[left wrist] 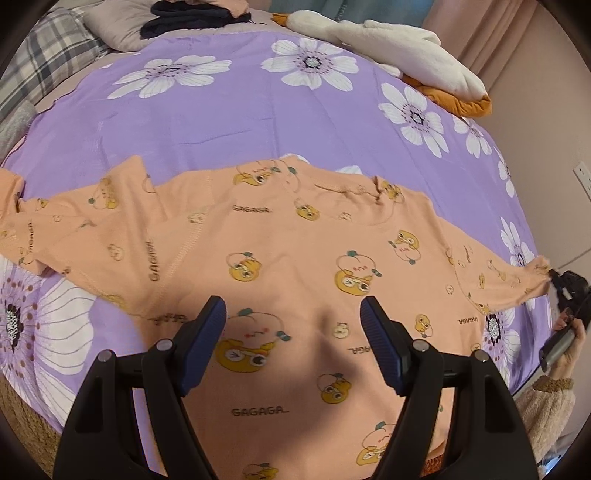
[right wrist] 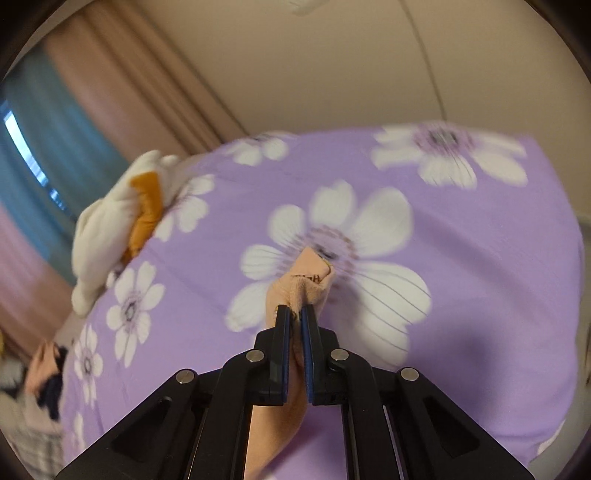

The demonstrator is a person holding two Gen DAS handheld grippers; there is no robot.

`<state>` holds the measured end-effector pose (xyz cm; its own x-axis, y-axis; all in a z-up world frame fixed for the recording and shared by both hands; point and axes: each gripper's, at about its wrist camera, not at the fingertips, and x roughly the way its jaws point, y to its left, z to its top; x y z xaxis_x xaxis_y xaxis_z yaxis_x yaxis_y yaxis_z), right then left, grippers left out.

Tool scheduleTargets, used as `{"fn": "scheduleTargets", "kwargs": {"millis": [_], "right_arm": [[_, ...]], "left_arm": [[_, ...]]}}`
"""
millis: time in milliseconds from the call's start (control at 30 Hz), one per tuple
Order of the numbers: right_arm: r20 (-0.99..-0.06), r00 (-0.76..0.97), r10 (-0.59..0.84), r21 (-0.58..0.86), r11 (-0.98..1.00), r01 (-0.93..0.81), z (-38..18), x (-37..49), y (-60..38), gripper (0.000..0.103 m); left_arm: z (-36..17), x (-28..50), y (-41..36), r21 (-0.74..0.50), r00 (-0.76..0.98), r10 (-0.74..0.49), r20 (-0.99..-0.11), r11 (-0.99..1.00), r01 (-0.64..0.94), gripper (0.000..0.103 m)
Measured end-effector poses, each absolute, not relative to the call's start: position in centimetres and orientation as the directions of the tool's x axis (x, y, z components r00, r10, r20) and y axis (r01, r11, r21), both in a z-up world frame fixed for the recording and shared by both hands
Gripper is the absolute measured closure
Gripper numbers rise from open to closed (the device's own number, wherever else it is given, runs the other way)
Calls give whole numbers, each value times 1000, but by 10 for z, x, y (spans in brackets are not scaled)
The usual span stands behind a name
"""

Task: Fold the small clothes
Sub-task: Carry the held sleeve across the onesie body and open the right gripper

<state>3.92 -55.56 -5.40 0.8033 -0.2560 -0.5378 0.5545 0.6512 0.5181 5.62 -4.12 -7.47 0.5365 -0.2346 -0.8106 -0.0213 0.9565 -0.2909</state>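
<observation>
Currently: peach shirt [left wrist: 280, 258] spread crosswise on bed [left wrist: 236, 110]; right gripper [right wrist: 298, 314] clamps right sleeve cuff [right wrist: 312, 280], left gripper [left wrist: 291, 325] agape above hem.

Shirt [left wrist: 295, 236] lies on bedspread [left wrist: 258, 122], plush toy [left wrist: 406, 55] behind.

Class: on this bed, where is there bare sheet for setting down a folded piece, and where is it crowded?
Free: the purple flowered sheet between the peach shirt and the pillows. Crowded: the far right edge, under the white plush toy, and the near half, covered by the shirt.
</observation>
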Motion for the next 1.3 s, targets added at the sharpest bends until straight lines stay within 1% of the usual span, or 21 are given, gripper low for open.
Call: {"fn": "scheduleTargets", "kwargs": {"millis": [167,300,400,500,600,700,867,1033,1167,1300], "right_arm": [[-444,875,-194,442,802,402,-9,45,-494,95],[-408,909,-88,385,886,259,15,57,-438,95],[-407,913,10,342,929,142,28,68,-394,95],[-436,893,108,288,957,25,37,81,-342,95],[-458,875,155,228,972,-53,39,85,-297,95],[-487,841,236,215,966,-147,34,88,-252,95],[-552,783,288,194,957,-215,14,91,-199,95],[-624,694,358,241,934,-265,-17,91,-163,95],[-660,633,406,286,914,-288,-41,87,-143,95],[-693,599,402,262,914,-310,-53,85,-125,95]], "left_arm": [[-70,51,-21,-283,561,-197,-804,957,-69,28],[-68,46,-6,-268,567,-165,-807,958,-101,27],[-65,41,7,-260,578,-143,-804,957,-125,27],[-62,35,20,-284,593,-151,-791,949,-138,27],[-60,30,29,-303,603,-160,-781,942,-143,27],[-61,27,35,-306,604,-153,-782,939,-159,27],[-64,21,41,-310,596,-154,-788,936,-168,27],[-64,16,49,-316,601,-152,-784,932,-177,27],[-64,13,51,-312,604,-148,-783,933,-176,27],[-65,10,53,-315,602,-149,-784,932,-178,27]]}}
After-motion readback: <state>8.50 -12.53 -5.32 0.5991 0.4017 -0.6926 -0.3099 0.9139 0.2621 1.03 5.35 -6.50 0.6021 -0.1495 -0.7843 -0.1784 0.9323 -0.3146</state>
